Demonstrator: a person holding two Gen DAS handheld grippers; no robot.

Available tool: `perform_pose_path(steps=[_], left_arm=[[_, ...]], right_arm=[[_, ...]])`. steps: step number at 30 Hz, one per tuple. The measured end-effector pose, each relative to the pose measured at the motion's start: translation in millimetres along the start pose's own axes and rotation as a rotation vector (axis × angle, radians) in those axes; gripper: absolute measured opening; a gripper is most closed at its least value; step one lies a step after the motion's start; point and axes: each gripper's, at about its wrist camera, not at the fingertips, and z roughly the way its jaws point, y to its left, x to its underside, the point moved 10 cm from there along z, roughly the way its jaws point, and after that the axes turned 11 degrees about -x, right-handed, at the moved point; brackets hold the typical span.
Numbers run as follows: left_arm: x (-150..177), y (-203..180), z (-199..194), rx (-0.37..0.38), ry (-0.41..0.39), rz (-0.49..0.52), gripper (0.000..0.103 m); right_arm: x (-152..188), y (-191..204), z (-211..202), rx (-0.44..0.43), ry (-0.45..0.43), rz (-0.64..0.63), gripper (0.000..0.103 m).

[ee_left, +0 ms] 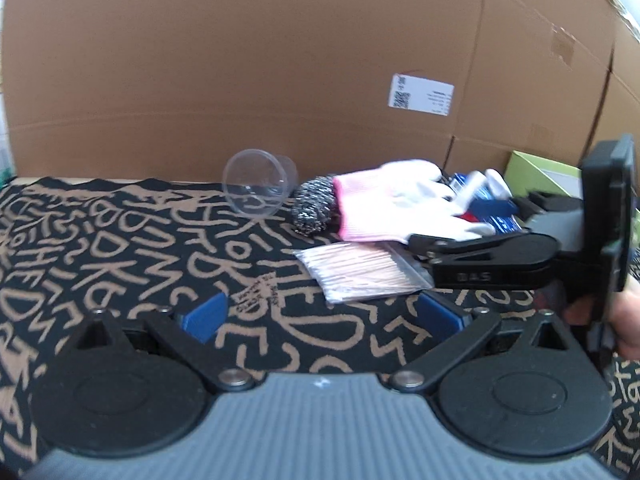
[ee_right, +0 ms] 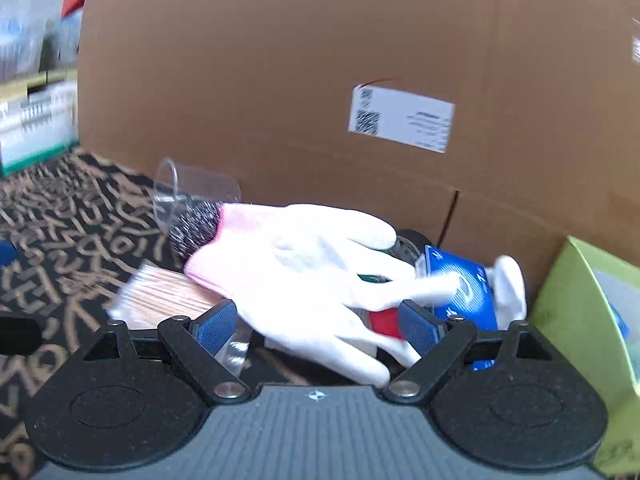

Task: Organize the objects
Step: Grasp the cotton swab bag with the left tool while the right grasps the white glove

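The right gripper point(ee_right: 314, 326), jaws spread wide, is reaching for the white glove point(ee_right: 320, 276) lying on the pile by the green box point(ee_right: 580, 312), so next it should close on it, while the left gripper point(ee_left: 320, 316) waits, jaws spread.

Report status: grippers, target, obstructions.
Left gripper open, over bare cloth. Right gripper open, fingers straddling white glove. Glove overlaps scourer, toothpick bag, blue box.
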Motion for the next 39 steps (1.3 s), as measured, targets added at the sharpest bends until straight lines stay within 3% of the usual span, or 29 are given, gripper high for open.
perform_pose_path(steps=[1, 3, 4, 5, 6, 12, 14, 17, 22, 24, 26, 27, 28, 30, 32, 34, 36, 39], left_arm=[[-1, -2, 4, 0.018, 0.003, 0.012, 0.103], [-4, -6, 10, 0.062, 0.001, 0.037, 0.103], [-6, -9, 13, 0.083, -0.002, 0.052, 0.103], [-8, -12, 16, 0.106, -0.007, 0.071, 0.103], [-10, -16, 19, 0.131, -0.014, 0.091, 0.103], [-24, -35, 39, 0.23, -0.034, 0.178, 0.103], [-27, -42, 49, 0.222, -0.045, 0.22, 0.103], [-29, -54, 65, 0.217, -0.046, 0.278, 0.103], [-13, -66, 94, 0.213, 0.065, 0.343, 0.103], [-11, -65, 87, 0.207, 0.066, 0.346, 0.093], [-8, -63, 74, 0.185, 0.095, 0.345, 0.063], [-7, -62, 67, 0.173, 0.115, 0.328, 0.057], [-5, -60, 62, 0.16, 0.135, 0.31, 0.05], [1, -60, 50, 0.161, 0.153, 0.29, 0.049], [10, -65, 34, 0.178, 0.157, 0.284, 0.054], [17, -70, 19, 0.196, 0.155, 0.289, 0.065], [21, -75, 12, 0.21, 0.155, 0.297, 0.071], [19, -76, 8, 0.205, 0.139, 0.308, 0.08]], right_arm=[[-1, 2, 3, 0.004, -0.003, -0.028, 0.09], [-4, 5, 5, 0.008, 0.0, -0.069, 0.068], [-5, 7, 4, -0.021, 0.011, -0.05, 0.031], [-7, 6, 2, -0.047, 0.016, -0.014, 0.009], [-9, 5, -3, -0.047, 0.012, 0.009, 0.007], [-15, -4, -65, -0.006, -0.085, 0.038, 0.007], [-5, -6, -91, -0.008, -0.091, 0.068, 0.007], [24, -7, -123, 0.005, -0.059, 0.118, 0.007], [77, -4, -156, 0.023, 0.021, 0.224, 0.007], [91, 0, -163, 0.02, 0.044, 0.242, 0.007], [99, 1, -167, 0.04, 0.062, 0.249, 0.007], [102, -2, -168, 0.057, 0.064, 0.262, 0.008], [104, -6, -168, 0.069, 0.064, 0.289, 0.011], [107, -13, -171, 0.076, 0.05, 0.377, 0.021], [110, -16, -180, 0.091, 0.022, 0.468, 0.056], [108, -15, -193, 0.099, -0.03, 0.534, 0.075], [104, -11, -198, 0.068, -0.057, 0.59, 0.076], [103, -2, -183, 0.034, -0.01, 0.625, 0.082]])
